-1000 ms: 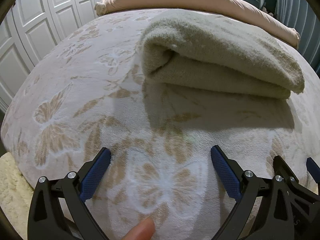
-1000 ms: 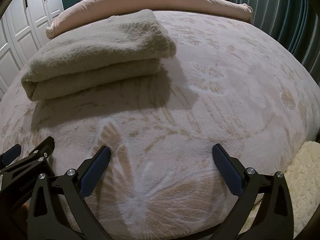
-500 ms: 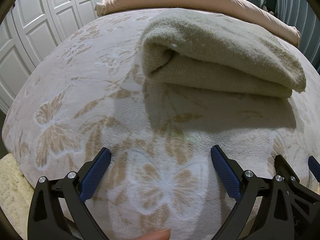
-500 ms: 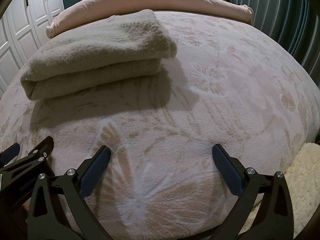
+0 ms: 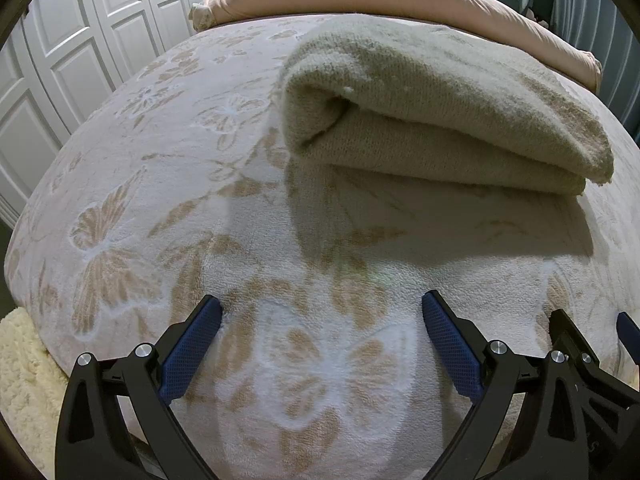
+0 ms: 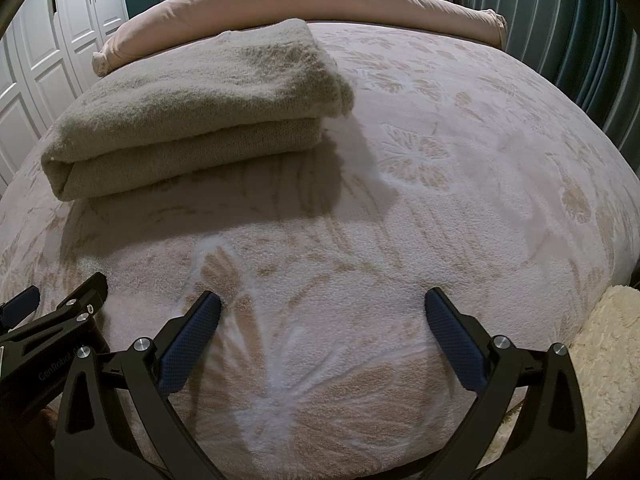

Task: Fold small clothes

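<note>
Left tongs (image 5: pixel 322 318) and right tongs (image 6: pixel 322 316): spread wide, empty, side by side over the near edge of the bed (image 6: pixel 460 184), touching nothing visible. Barely shifted from a second ago; fingertip at the left view's bottom edge gone. Folded beige knit garment (image 6: pixel 192 108) lying squared, far-left on the bedspread, well apart. Fold apparently finished.

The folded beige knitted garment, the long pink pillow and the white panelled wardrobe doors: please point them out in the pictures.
Folded beige knitted garment (image 6: pixel 192 92), right wrist view, on its top layer.
Long pink pillow (image 6: pixel 320 4), right wrist view, on its middle.
White panelled wardrobe doors (image 5: pixel 92 32), left wrist view, on a door panel.
</note>
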